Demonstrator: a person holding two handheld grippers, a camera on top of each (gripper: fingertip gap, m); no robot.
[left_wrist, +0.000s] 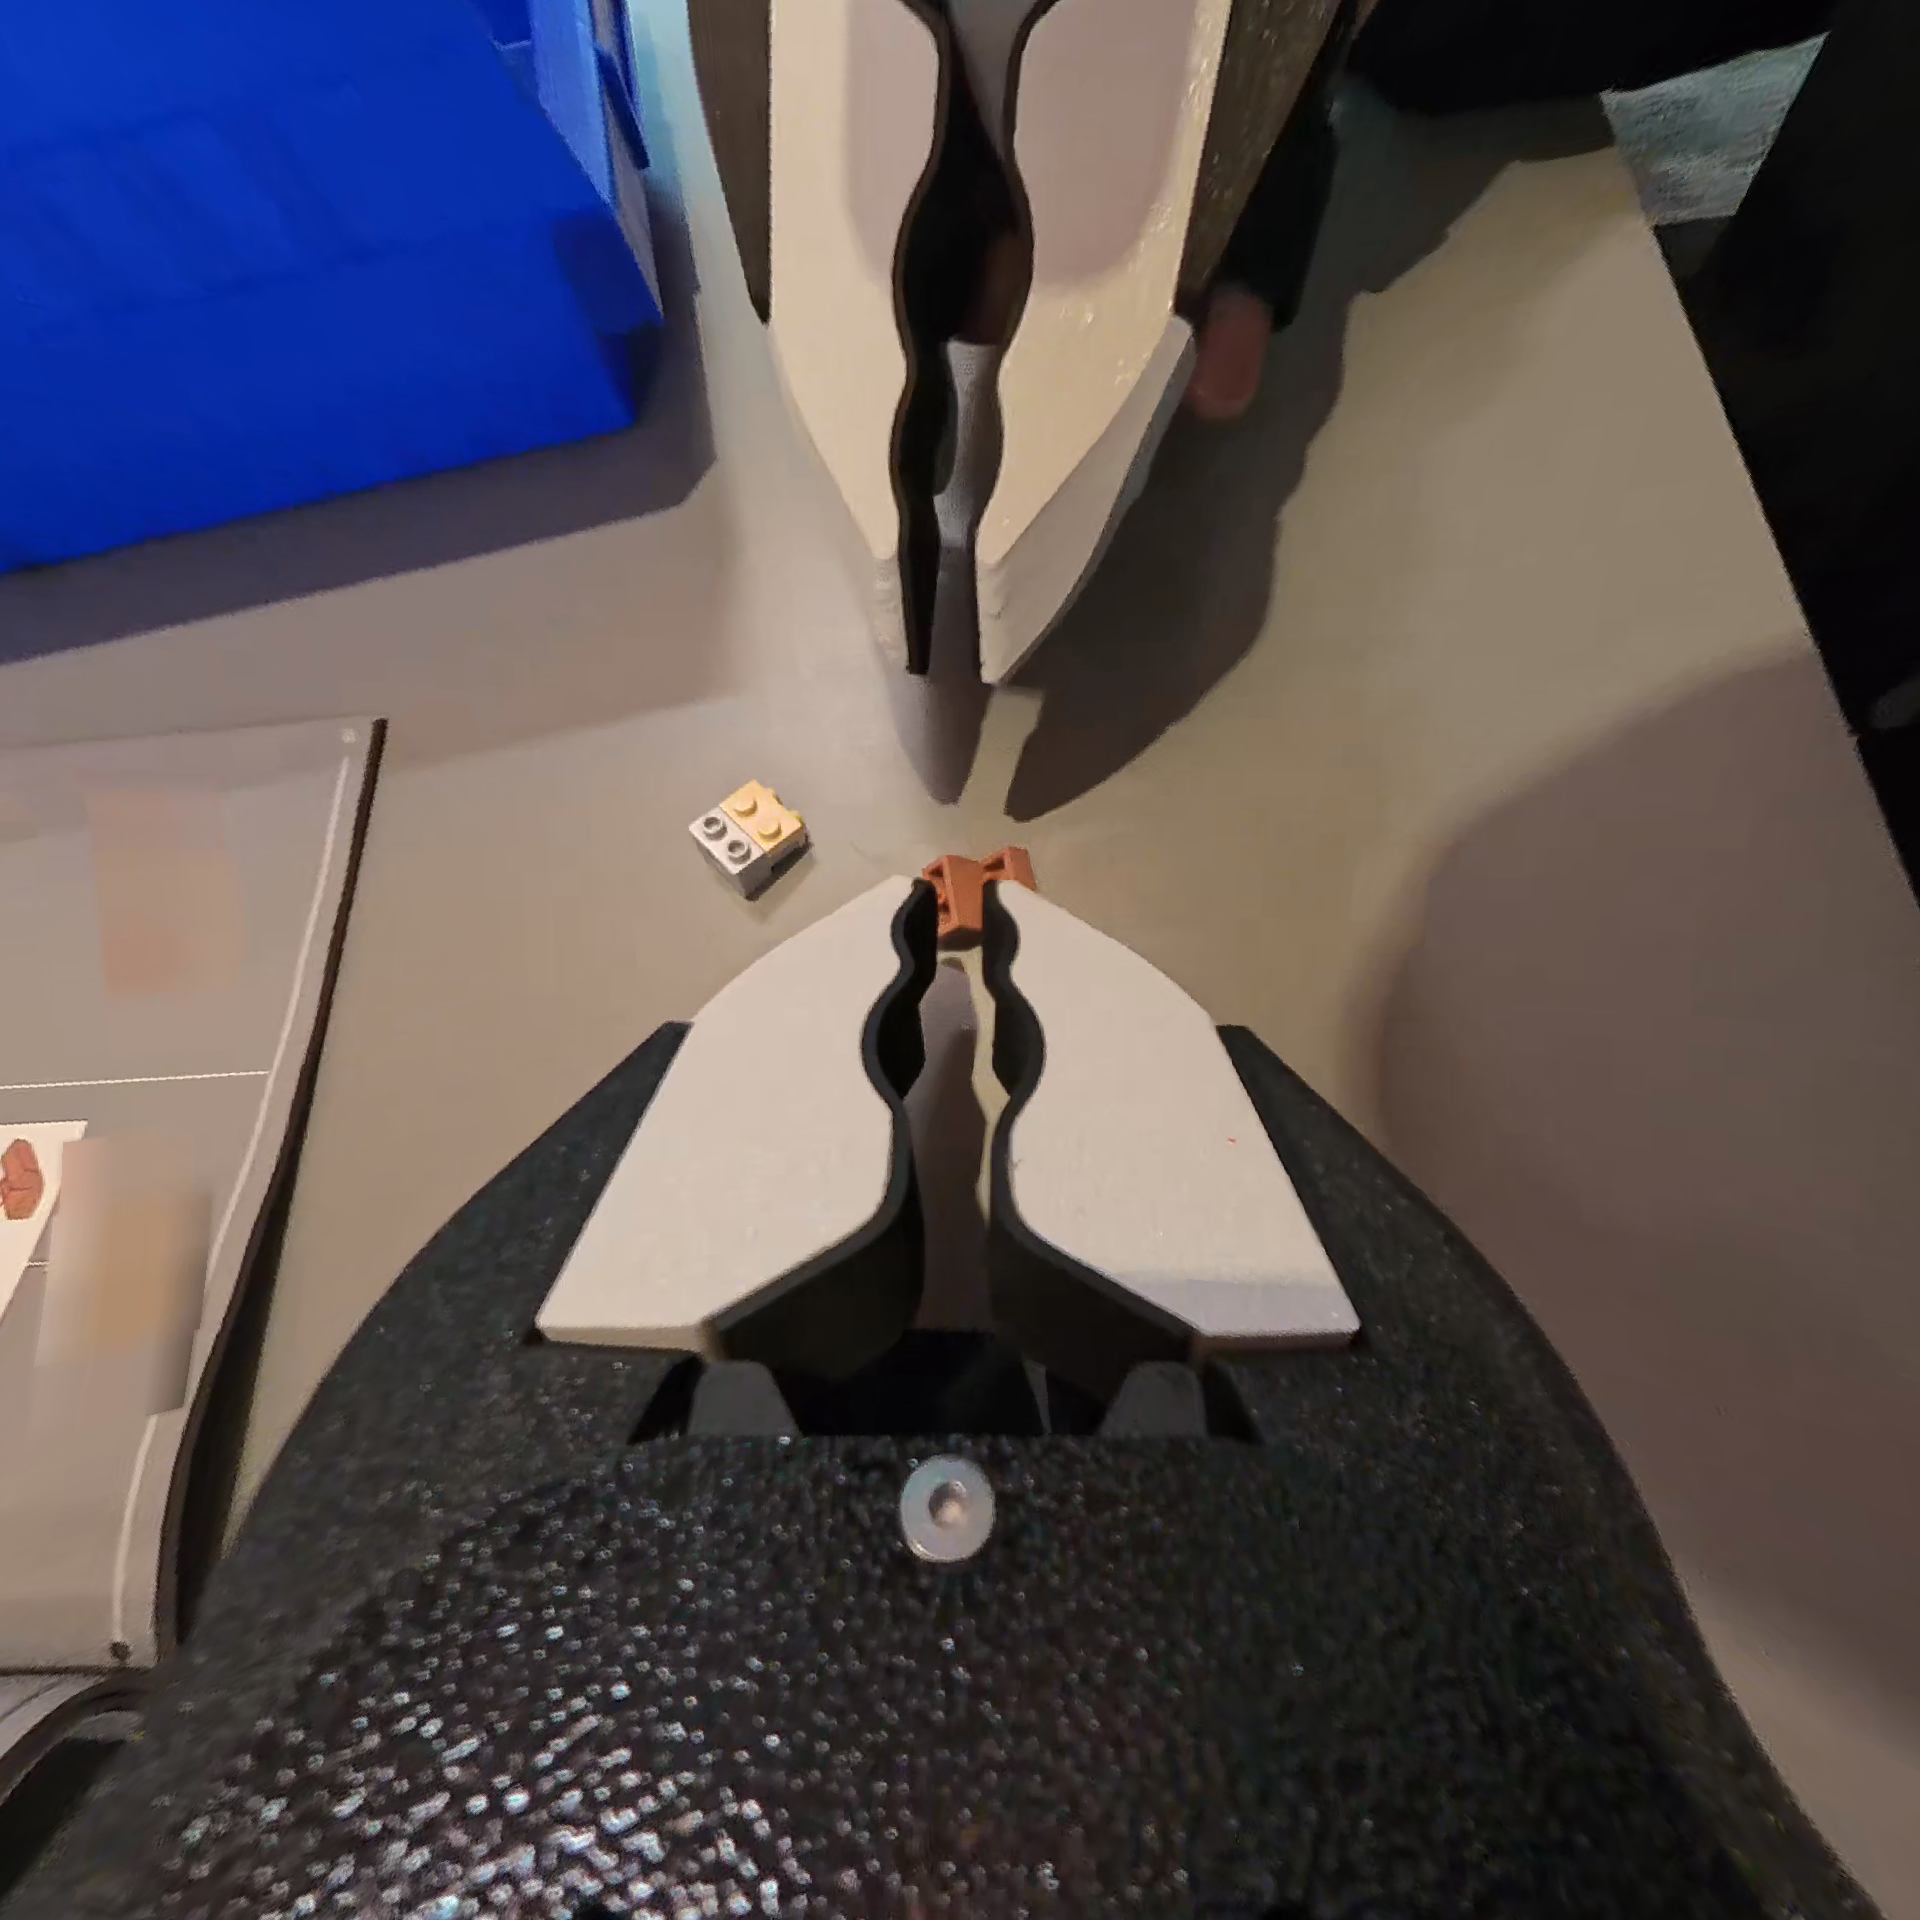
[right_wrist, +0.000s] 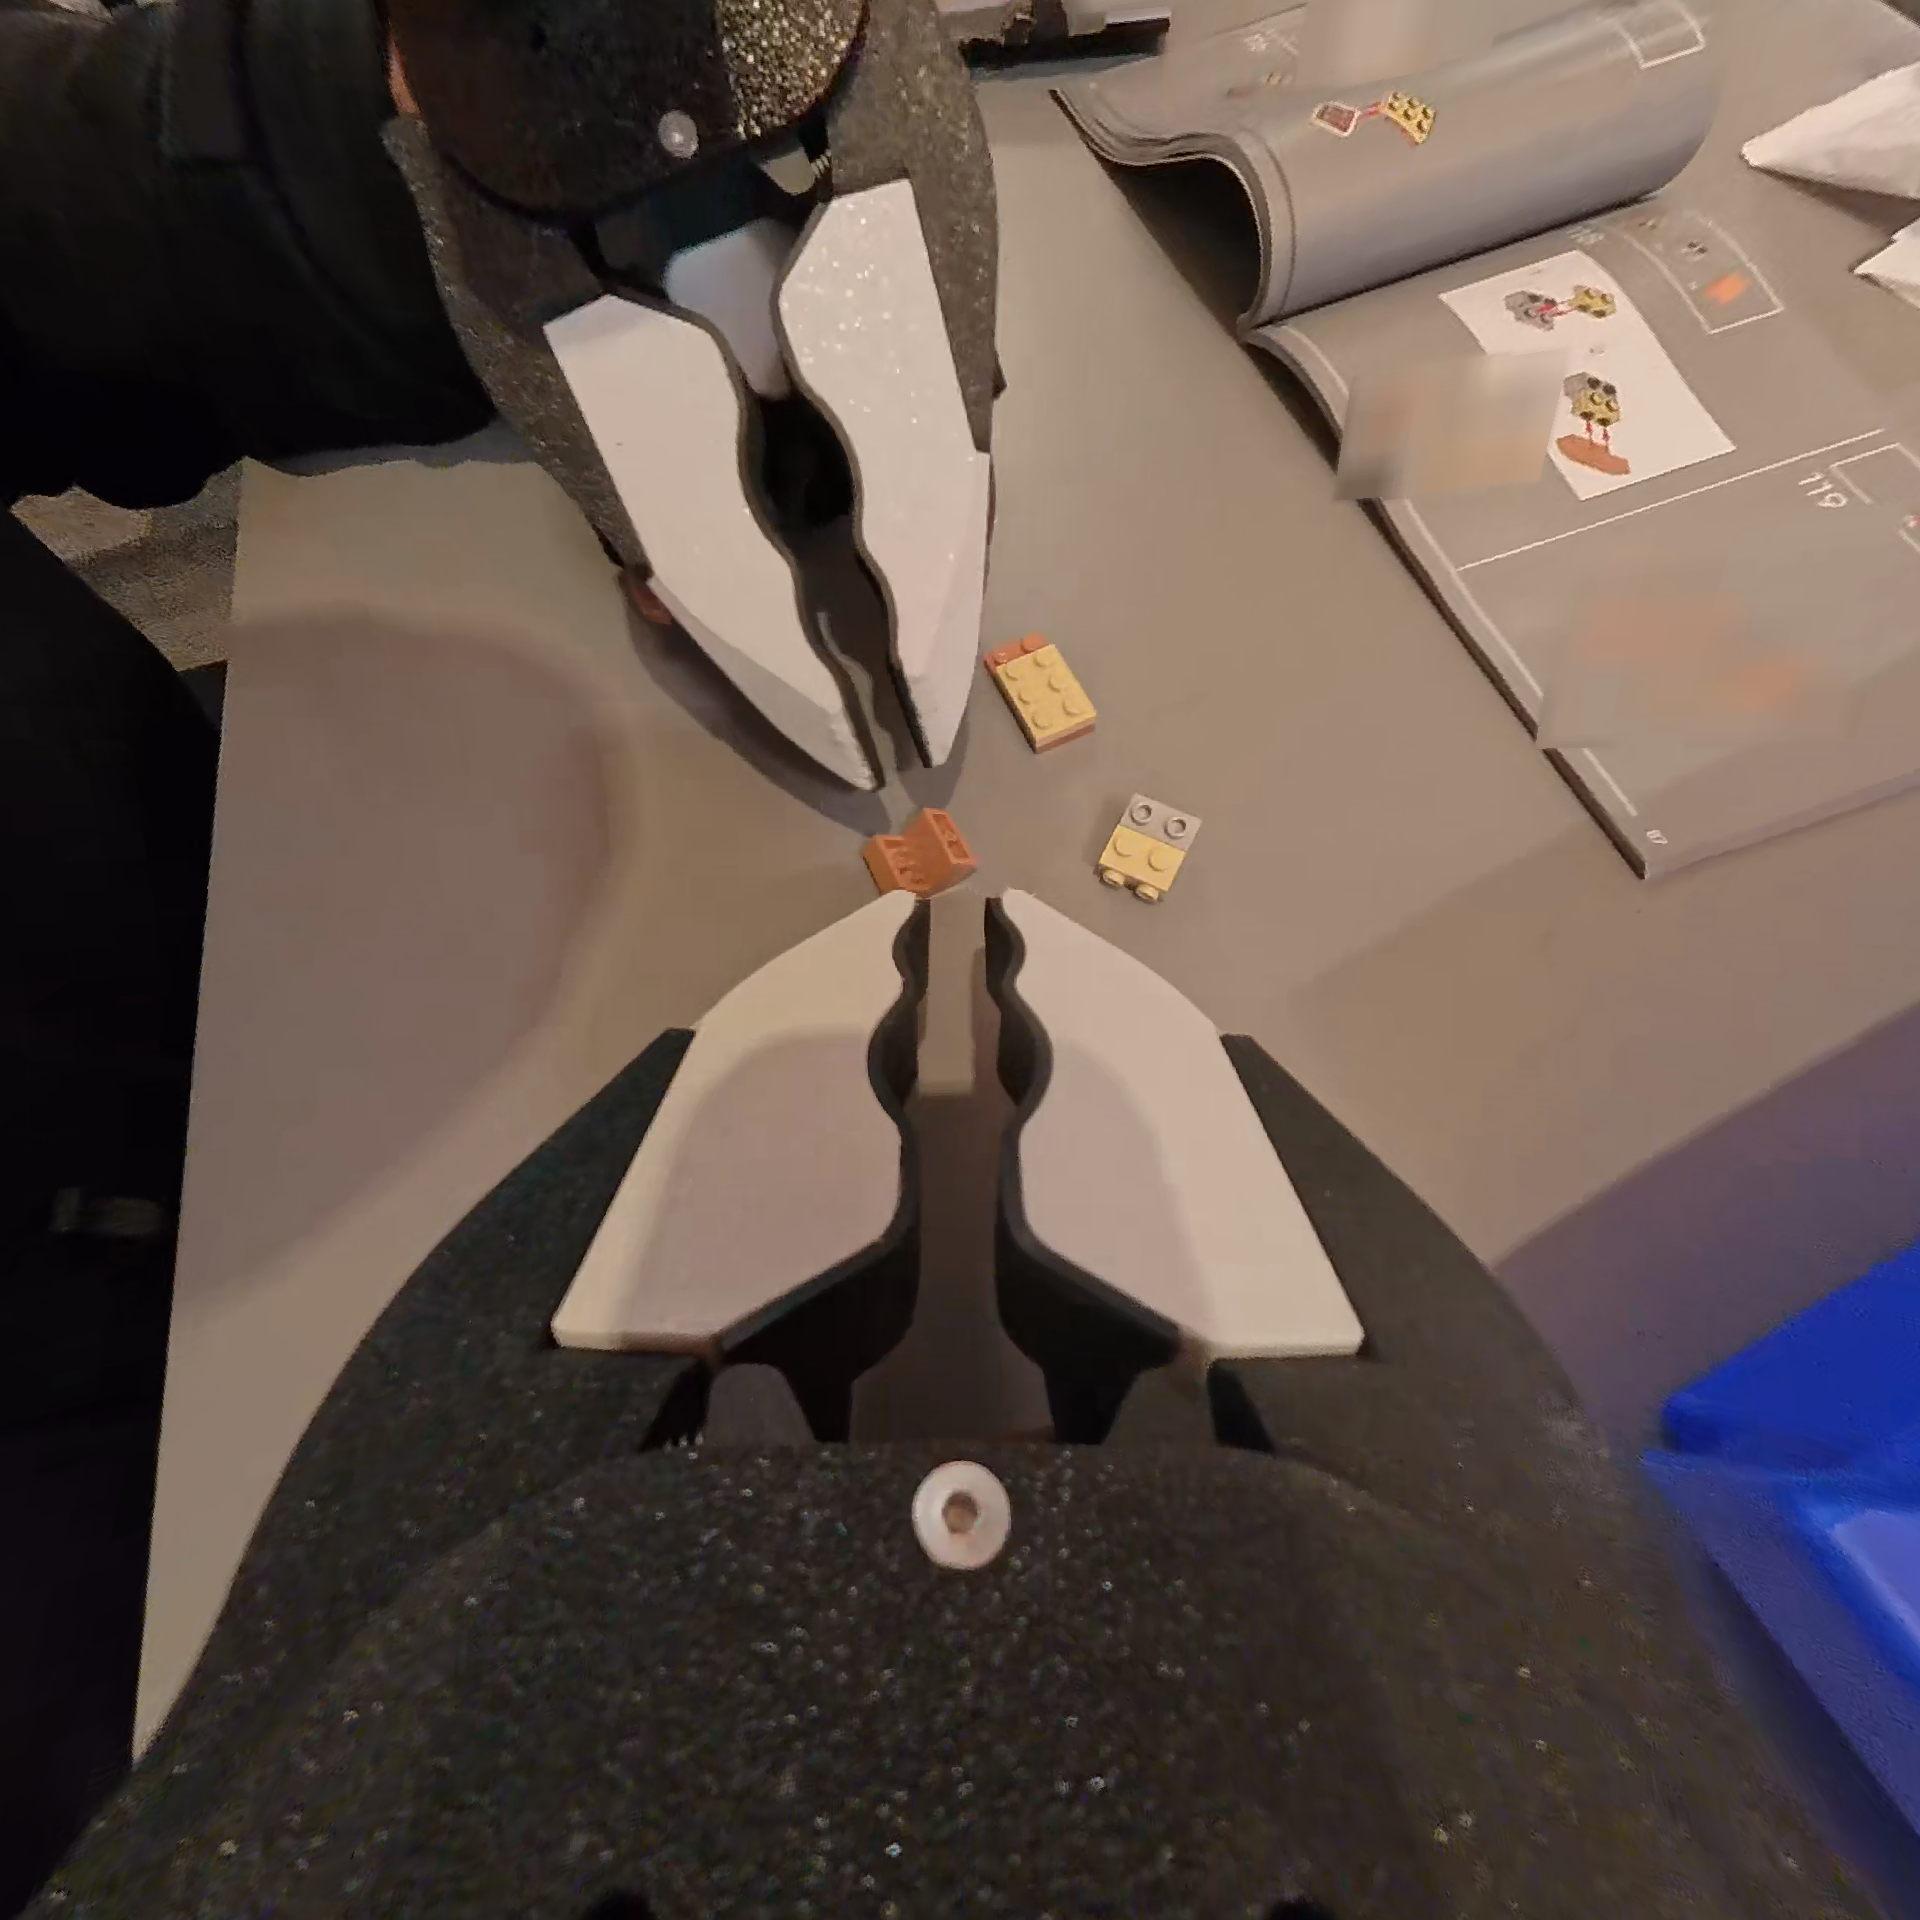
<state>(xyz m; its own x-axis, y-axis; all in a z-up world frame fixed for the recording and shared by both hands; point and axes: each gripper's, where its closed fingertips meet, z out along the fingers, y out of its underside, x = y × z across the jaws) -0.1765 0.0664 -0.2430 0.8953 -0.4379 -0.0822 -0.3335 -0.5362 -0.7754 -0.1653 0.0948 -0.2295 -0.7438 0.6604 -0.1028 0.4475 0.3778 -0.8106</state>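
A small brown brick piece (right_wrist: 920, 857) lies on the grey table (right_wrist: 1351, 935), between the tips of my two grippers. My left gripper (left_wrist: 956, 902) hovers right over it, jaws slightly apart. In the left wrist view the brown piece (left_wrist: 971, 894) shows in the gap, but the right wrist view shows the left gripper (right_wrist: 902, 771) a little above it, not touching. My right gripper (right_wrist: 951, 906) is open and empty, its tips just short of the piece. It also shows in the left wrist view (left_wrist: 948, 665).
A tan-and-grey brick block (right_wrist: 1148, 852) (left_wrist: 748, 847) and a tan plate on a brown plate (right_wrist: 1039, 694) lie nearby. An open instruction booklet (right_wrist: 1558, 416) lies beyond them. A blue bin (left_wrist: 291, 260) (right_wrist: 1808, 1455) stands at the side. A hand (left_wrist: 1231, 353) holds the right gripper. Both grippers' tips are close together, under 4 cm apart.
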